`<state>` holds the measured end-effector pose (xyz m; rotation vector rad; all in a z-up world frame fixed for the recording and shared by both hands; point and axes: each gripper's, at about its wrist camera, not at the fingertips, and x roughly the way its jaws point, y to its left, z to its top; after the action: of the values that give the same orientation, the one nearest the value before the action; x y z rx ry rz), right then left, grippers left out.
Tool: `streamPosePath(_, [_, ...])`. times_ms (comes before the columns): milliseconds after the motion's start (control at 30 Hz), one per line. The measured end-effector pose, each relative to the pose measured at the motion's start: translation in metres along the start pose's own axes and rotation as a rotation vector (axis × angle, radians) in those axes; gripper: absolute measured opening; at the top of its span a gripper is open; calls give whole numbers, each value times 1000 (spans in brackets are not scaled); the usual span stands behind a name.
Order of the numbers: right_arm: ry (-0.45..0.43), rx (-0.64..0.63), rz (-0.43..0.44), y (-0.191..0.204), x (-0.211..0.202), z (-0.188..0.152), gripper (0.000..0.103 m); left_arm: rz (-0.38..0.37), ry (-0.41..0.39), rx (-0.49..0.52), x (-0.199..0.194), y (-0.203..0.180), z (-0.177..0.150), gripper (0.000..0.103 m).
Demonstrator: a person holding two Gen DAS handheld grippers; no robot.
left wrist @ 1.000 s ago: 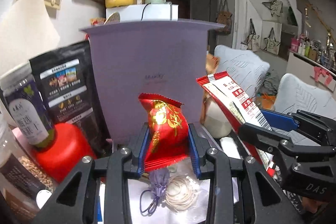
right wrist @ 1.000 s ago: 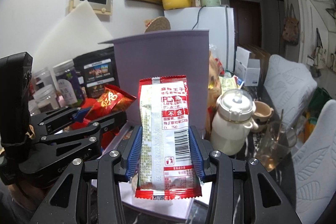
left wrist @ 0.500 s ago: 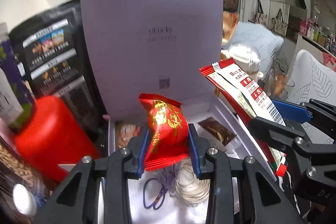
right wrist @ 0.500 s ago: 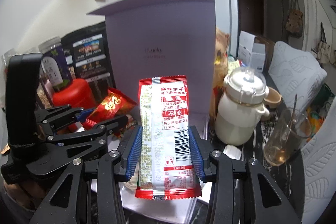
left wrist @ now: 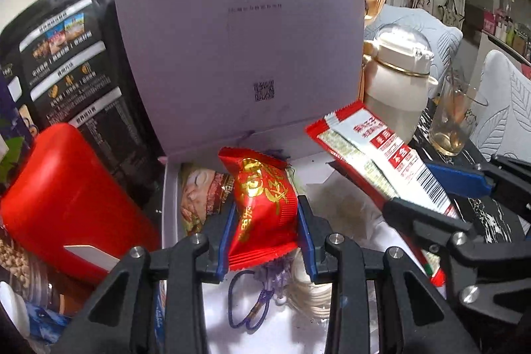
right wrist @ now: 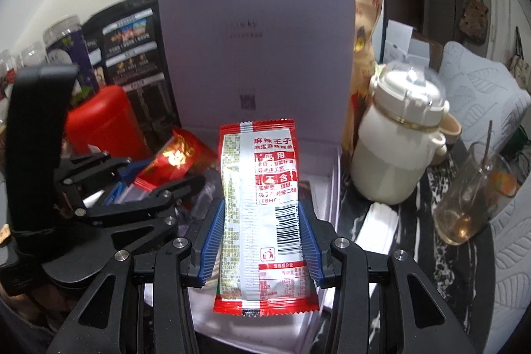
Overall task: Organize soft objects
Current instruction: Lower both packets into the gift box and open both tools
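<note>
My left gripper (left wrist: 267,214) is shut on a small red snack packet with gold print (left wrist: 264,204), held over the open lilac box (left wrist: 171,188). My right gripper (right wrist: 262,214) is shut on a long red-and-white snack packet with a barcode (right wrist: 265,191), also above the box. In the left wrist view the right gripper's long packet (left wrist: 371,151) hangs at the right over the box. The right wrist view shows the left gripper (right wrist: 159,175) at the left with the red packet (right wrist: 176,155). Inside the box lie another snack bag (left wrist: 199,194), a purple cord (left wrist: 252,304) and a white coil (left wrist: 308,287).
The box's lilac lid (left wrist: 239,32) stands upright behind. A red canister (left wrist: 63,201) and black snack bag (left wrist: 73,62) crowd the left side. A cream flask (right wrist: 401,135) and a glass with a spoon (right wrist: 471,201) stand on the dark table to the right.
Both grippers have come down and forward toward the open box with their packets still held. The box's inside has come into view.
</note>
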<state>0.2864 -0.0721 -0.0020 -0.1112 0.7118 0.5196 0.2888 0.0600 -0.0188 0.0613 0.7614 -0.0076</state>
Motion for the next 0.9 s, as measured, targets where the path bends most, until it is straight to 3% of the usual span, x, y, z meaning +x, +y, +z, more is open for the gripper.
streamPosePath(533, [106,3,-4,-3,32,-13,44,-10,73,-21,24,0,-10,33])
streamPosePath(900, [136,-4,-41,0,32,-18,49,33,97,-28,23,-10,-13,33])
